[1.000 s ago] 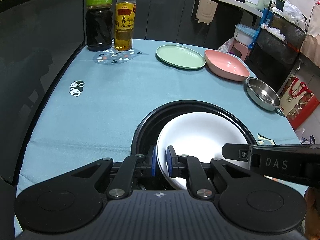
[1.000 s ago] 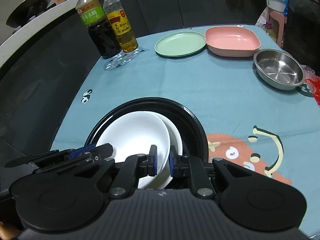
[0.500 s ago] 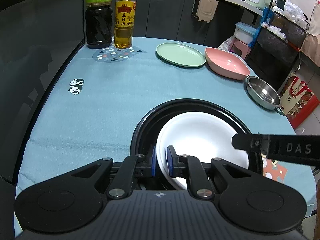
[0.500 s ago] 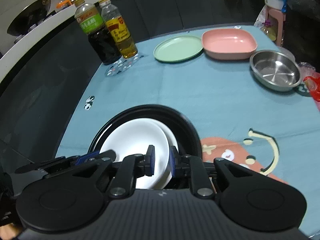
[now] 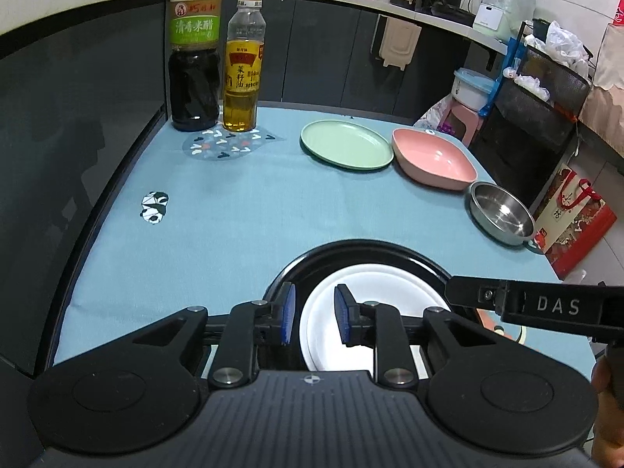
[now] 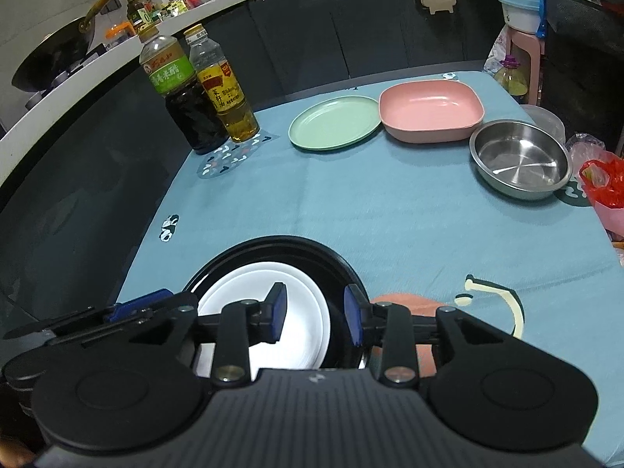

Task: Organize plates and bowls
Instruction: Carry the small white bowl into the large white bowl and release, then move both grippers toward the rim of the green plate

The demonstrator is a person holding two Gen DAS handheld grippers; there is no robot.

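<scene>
Two stacked white plates (image 5: 370,304) (image 6: 257,296) lie inside a black round plate (image 5: 351,249) (image 6: 280,245) at the table's near edge. My left gripper (image 5: 314,318) is open above the white plates' left rim. My right gripper (image 6: 316,318) is open above their right rim and holds nothing. A green plate (image 5: 345,144) (image 6: 335,123), a pink square bowl (image 5: 433,162) (image 6: 431,109) and a steel bowl (image 5: 501,212) (image 6: 520,158) sit at the far right of the table.
A dark vinegar bottle (image 5: 195,50) (image 6: 183,97) and an oil bottle (image 5: 241,66) (image 6: 222,89) stand at the far left on the blue tablecloth (image 5: 241,202). A red bag (image 6: 602,183) lies at the right edge. Dark cabinets run behind and to the left.
Both grippers have opened and let go of the white plates' rims. Both have drawn back and up a little. The plates now lie flat in the black plate.
</scene>
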